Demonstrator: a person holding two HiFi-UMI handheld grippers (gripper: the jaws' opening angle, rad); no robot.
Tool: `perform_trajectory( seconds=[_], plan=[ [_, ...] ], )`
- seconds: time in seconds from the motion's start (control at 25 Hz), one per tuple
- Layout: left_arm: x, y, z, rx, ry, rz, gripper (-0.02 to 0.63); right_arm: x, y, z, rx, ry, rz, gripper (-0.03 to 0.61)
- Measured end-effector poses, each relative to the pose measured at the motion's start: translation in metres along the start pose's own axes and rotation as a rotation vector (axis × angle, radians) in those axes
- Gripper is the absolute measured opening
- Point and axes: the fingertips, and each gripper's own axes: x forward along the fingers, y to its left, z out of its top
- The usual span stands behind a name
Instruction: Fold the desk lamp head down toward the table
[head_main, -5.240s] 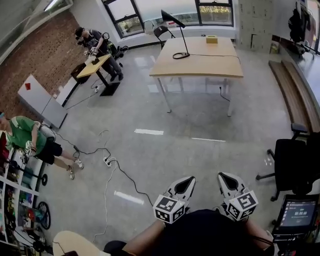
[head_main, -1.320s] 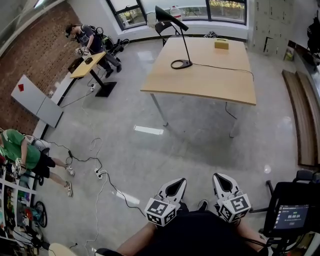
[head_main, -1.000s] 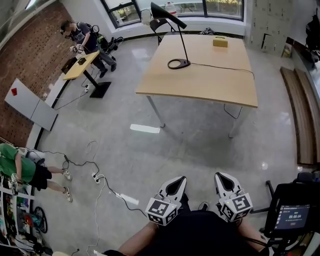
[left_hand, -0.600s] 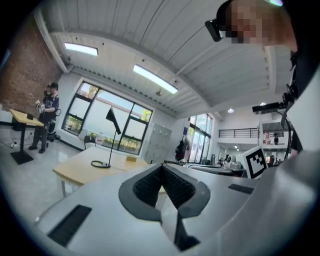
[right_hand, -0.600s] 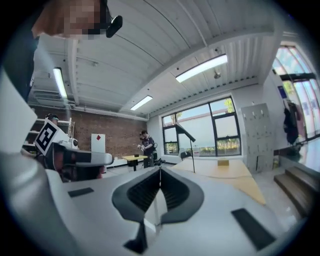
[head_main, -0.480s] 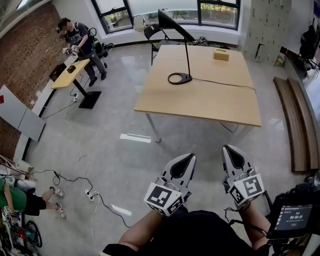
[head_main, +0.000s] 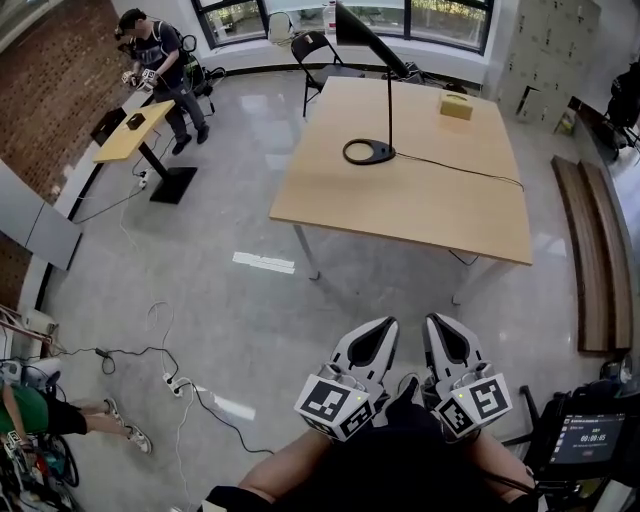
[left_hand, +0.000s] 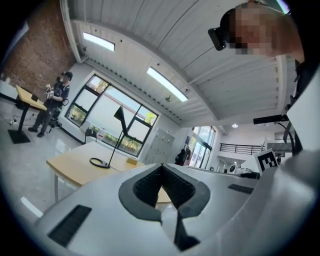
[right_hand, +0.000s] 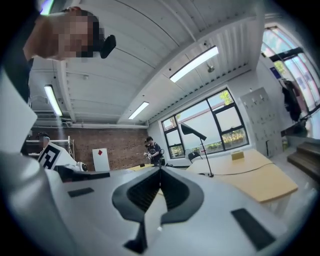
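The black desk lamp (head_main: 388, 95) stands upright on the wooden table (head_main: 420, 200), with its ring base (head_main: 369, 152) near the table's left side and its slanted head (head_main: 368, 35) high at the top of the head view. Both grippers are low in that view, well short of the table and over the floor: left gripper (head_main: 384, 324) shut and empty, right gripper (head_main: 437, 321) shut and empty. The lamp (left_hand: 117, 134) shows far off in the left gripper view beyond the closed left gripper (left_hand: 161, 168). It also shows as a lamp (right_hand: 201, 149) past the closed right gripper (right_hand: 160, 170).
A yellow box (head_main: 455, 105) lies at the table's far end with the lamp cord (head_main: 460, 170) running across. A folding chair (head_main: 316, 50) stands behind. A person (head_main: 160, 60) works at a small desk (head_main: 128, 135). Cables (head_main: 170, 380) trail on the floor; a bench (head_main: 590, 250) and screen (head_main: 585, 440) are at right.
The table and lamp have come closer and lower in the head view. Both grippers rose and went forward about half a second ago; now they sit closer together. Both stay shut.
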Motion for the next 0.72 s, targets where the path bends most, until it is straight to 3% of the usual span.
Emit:
perform_trajectory(
  seconds=[0.16, 0.44, 0.56, 0.72],
  plan=[
    [0.016, 0.006, 0.005, 0.028, 0.008, 0.032, 0.003, 0.018, -0.008, 0.002, 0.025, -0.01, 0.051, 0.005],
    [0.075, 0.01, 0.029, 0.16, -0.038, 0.129, 0.003, 0.067, -0.056, 0.025, 0.066, -0.056, 0.204, 0.005],
    [0.071, 0.02, 0.047, 0.202, -0.084, 0.222, 0.003, 0.09, -0.048, 0.034, 0.073, -0.054, 0.302, 0.005],
    [0.034, 0.054, 0.053, 0.203, -0.135, 0.417, 0.003, 0.122, -0.009, 0.021, 0.079, -0.022, 0.484, 0.005]
  ],
)
